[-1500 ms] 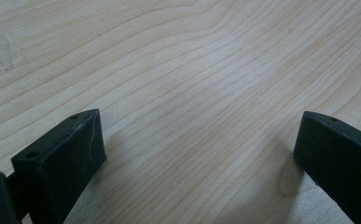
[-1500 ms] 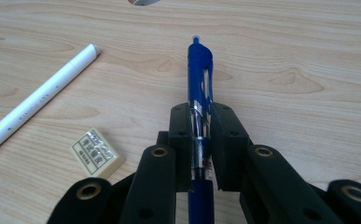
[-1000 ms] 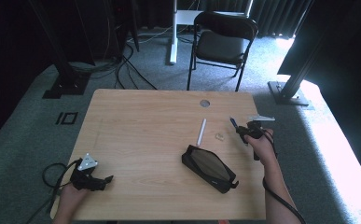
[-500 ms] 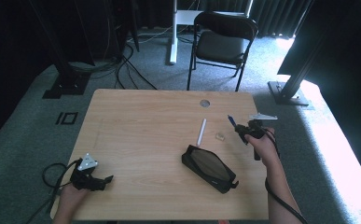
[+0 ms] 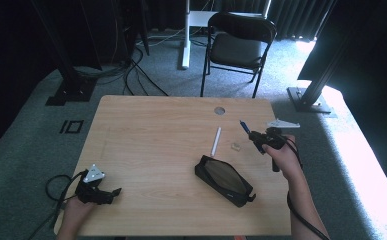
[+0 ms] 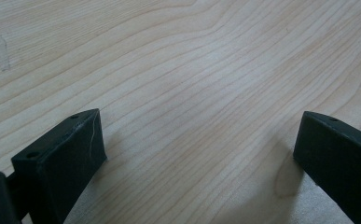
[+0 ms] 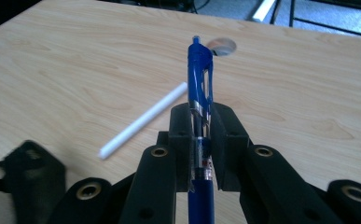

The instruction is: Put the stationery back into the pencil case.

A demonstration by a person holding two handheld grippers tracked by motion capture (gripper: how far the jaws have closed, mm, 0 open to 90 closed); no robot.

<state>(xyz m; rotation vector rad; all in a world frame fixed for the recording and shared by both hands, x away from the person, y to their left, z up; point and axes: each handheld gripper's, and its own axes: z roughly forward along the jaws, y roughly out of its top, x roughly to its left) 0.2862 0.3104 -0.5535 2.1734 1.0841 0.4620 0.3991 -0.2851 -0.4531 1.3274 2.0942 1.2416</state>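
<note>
My right gripper (image 7: 199,122) is shut on a blue pen (image 7: 199,84), which sticks out forward between the pads; the high view has the right gripper (image 5: 255,136) lifted above the table's right side with the blue pen (image 5: 244,126) pointing up-left. A white pen (image 5: 215,141) lies flat on the wood left of it, and the white pen (image 7: 143,120) also lies below the held one. A black pencil case (image 5: 224,179) lies open near the front. My left gripper (image 5: 112,192) rests at the front left corner, and the left gripper (image 6: 197,154) jaws stand wide apart over bare wood.
A small pale eraser-like piece (image 5: 235,146) lies beside the white pen. The wooden table (image 5: 151,135) has a round cable hole (image 5: 219,110) near its far edge. A black folding chair (image 5: 238,47) stands behind the table. Cables trail on the floor at left.
My right gripper has risen with the blue pen in it and shifted slightly. The left gripper has stayed where it was.
</note>
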